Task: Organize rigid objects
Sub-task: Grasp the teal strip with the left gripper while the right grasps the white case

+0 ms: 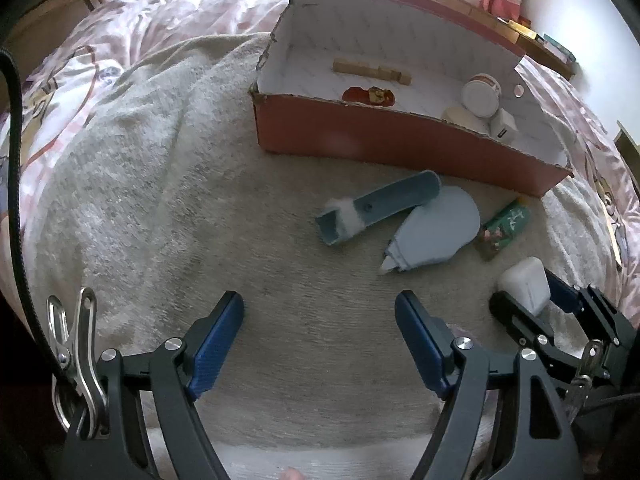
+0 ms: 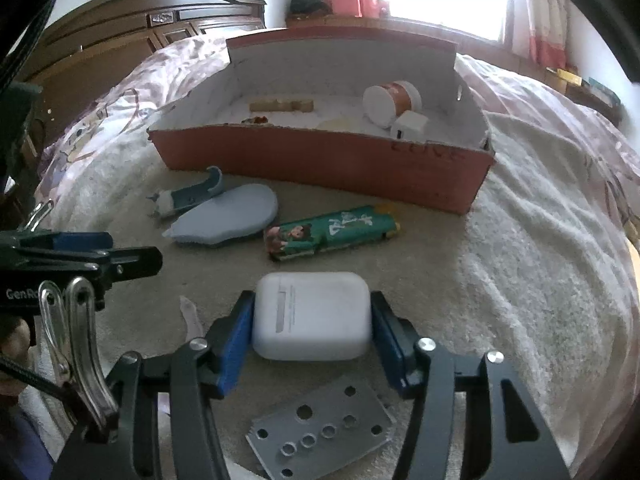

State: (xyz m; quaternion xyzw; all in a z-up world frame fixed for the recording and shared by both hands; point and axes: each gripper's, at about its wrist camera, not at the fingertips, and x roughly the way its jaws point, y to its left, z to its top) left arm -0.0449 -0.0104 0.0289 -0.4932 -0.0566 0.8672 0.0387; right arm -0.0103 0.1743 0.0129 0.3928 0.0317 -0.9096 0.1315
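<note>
While the right hand-held gripper (image 2: 311,332) clamps the white case (image 2: 311,316), its underside stays hidden.

Jar (image 2: 390,102) and blocks (image 2: 280,105) inside box (image 2: 320,160); tube (image 2: 332,232) before it.

Black two-finger grippers with blue pads, steel clips and a braided cable.

The left gripper (image 1: 319,320) has glossy black linkage arms, each pinned with round silver screws, and its fingers (image 1: 218,344) carry ribbed blue pads. To the left of those arms a polished steel spring clip (image 1: 76,364) clamps a black braided cable (image 1: 16,184) that runs up the frame's edge. The right gripper (image 2: 311,332) is built alike: black arms, silver screw heads and blue pads (image 2: 234,344). A grey metal plate (image 2: 320,432) drilled with round holes sits between its arms. White "GenRo" lettering (image 2: 24,293) marks the left gripper's black body, beside a strip of skin at the frame's left edge.
</note>
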